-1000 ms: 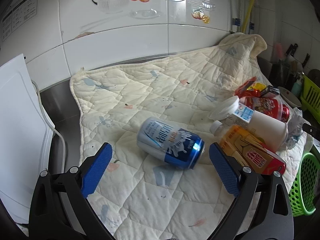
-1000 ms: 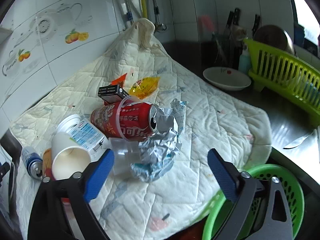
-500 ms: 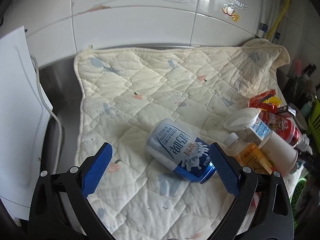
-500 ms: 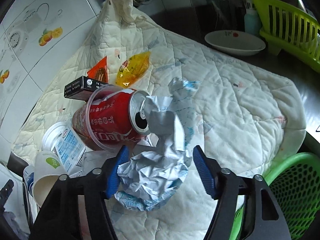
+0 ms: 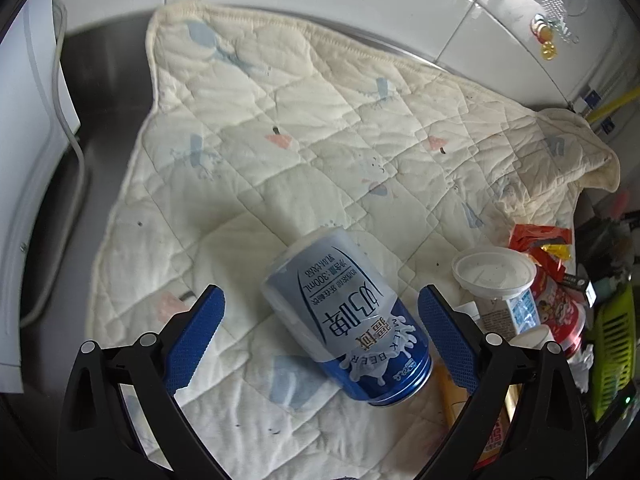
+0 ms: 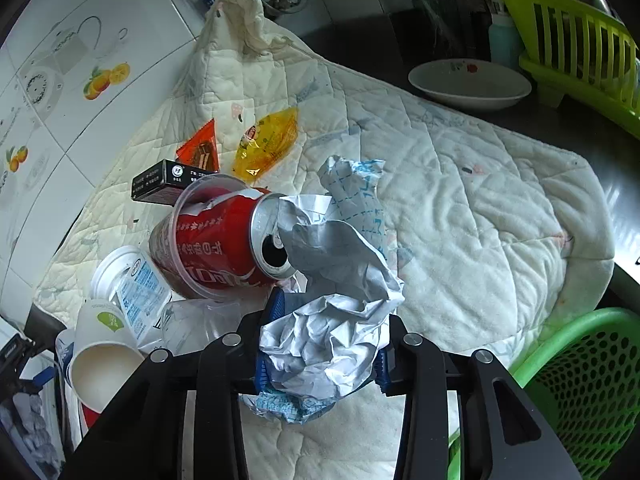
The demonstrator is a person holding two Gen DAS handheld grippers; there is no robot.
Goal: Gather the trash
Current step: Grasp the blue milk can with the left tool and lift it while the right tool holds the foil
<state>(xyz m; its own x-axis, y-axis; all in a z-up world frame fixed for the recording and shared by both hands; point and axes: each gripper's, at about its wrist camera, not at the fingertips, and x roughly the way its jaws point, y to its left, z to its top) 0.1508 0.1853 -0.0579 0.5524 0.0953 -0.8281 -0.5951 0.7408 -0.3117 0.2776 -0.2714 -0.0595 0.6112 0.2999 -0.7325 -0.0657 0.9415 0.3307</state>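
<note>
Right hand-held gripper (image 6: 322,354): pads pinched tight on the crumpled wrapper (image 6: 332,320), near the front edge of the quilted mat (image 6: 480,216), presumably for carrying to the green basket (image 6: 580,372) beside that edge.
Left hand-held gripper (image 5: 322,340): spread wide, straddling the blue milk-beer can (image 5: 344,320) lying on its side mid-mat; pads not touching.
Red can (image 6: 216,248), cups, sachets: clustered behind the wrapper, uncollected.

Soft daylight, glare on wall tiles (image 5: 520,4), strong fisheye bending, dark vignetted corners, slight blur
</note>
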